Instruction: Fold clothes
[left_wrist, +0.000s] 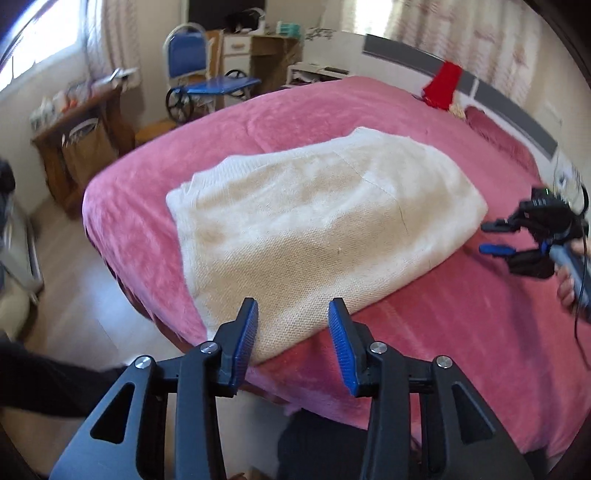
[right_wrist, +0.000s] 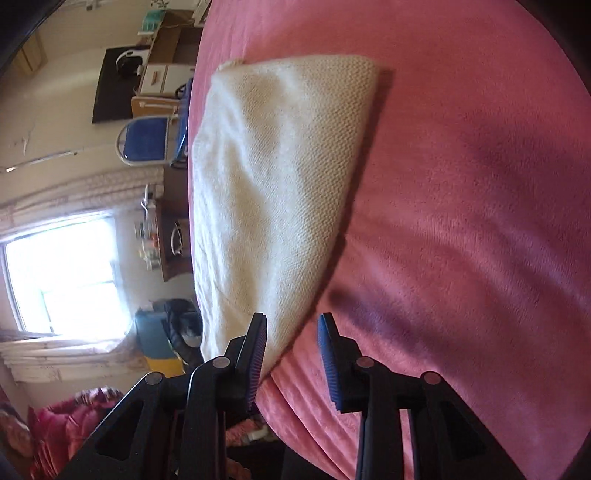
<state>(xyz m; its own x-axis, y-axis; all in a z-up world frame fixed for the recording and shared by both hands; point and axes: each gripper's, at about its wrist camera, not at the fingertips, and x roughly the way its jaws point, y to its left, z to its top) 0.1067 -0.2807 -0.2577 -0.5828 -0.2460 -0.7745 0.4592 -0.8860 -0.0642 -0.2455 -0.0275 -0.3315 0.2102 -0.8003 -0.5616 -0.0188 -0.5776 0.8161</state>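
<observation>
Cream knit garment (left_wrist: 317, 221) folded flat at centre of pink bedspread (left_wrist: 461, 314). Left gripper (left_wrist: 293, 332) parted, empty, at garment's six o'clock edge. Right gripper (right_wrist: 291, 354) parted, empty, at its three o'clock corner in left view.

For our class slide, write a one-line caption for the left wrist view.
Open left gripper at the near corner of a folded cream sweater on a pink bedspread, right gripper alongside.
</observation>
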